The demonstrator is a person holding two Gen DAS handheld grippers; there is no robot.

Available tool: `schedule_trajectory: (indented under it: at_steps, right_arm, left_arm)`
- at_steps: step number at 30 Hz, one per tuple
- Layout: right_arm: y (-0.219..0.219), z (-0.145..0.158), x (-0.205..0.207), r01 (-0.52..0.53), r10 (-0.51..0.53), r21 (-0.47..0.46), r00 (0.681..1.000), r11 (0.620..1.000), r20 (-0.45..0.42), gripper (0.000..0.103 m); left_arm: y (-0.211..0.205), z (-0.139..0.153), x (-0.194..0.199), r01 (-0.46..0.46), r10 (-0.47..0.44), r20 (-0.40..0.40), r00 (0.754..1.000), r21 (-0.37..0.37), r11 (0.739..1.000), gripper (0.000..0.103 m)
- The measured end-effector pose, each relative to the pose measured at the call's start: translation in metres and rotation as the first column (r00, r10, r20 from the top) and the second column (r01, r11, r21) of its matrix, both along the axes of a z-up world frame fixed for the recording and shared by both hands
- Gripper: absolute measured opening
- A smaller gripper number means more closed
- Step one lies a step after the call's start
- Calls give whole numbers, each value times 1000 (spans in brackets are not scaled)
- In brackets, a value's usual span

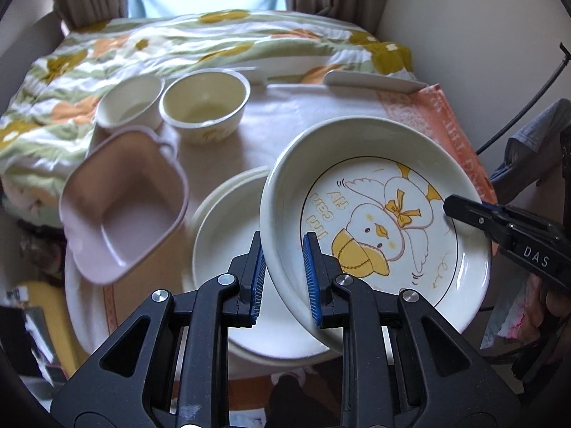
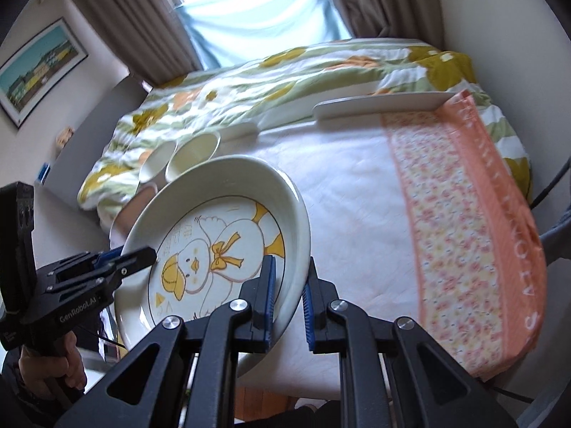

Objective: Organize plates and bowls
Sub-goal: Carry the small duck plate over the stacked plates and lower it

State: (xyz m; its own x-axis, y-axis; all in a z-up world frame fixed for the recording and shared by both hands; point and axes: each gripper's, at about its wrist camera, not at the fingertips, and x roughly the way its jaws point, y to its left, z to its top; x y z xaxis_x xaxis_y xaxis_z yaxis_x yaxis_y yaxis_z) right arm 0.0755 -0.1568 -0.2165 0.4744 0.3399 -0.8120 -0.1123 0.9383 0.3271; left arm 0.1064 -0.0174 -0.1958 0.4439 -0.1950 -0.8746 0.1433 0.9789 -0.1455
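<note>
Only left view shows pink dish beside duck plate.

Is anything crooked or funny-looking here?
Yes. The duck plate is tilted in the air, gripped at its rim by both the left gripper and the right gripper, above the plain plates. Nothing looks spilled or broken.

We are looking at our left tool: matte black angular arms with triangular cut-outs, silver round screw heads at the joints, and ribbed blue pads lining its fingers. Our right tool is showing the same black frame, silver screws and blue pads. White letters "DAS" are showing on its side in the left view; "GenRobot.AI" is showing on the left one's body, above our bare-skinned hand.
</note>
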Motion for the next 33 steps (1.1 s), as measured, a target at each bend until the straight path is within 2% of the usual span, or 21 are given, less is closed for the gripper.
schedule_trajectory:
  at_steps: [9,15,24,33]
  right_arm:
    - [30,-37,7,-110,108,-37,993,993,-52,13]
    - [44,-54,9,-168,164,-50,984,985,-69,13]
    - [49,-63,18,-193,189,-69,980,979,-64,13]
    - [60,-62,20,-230,226,-164,973,959,-41,13]
  left_arm:
    - [30,-47,-14,-108,107,-77,991,-6,994,18]
    - [37,-68,-13,-141,141,-103,985,14,990,19]
    - [31,-75,-4,-134,141,-87,986,76,988,19]
    - [24,-74,1,-120,131,-58,990,161,980,19]
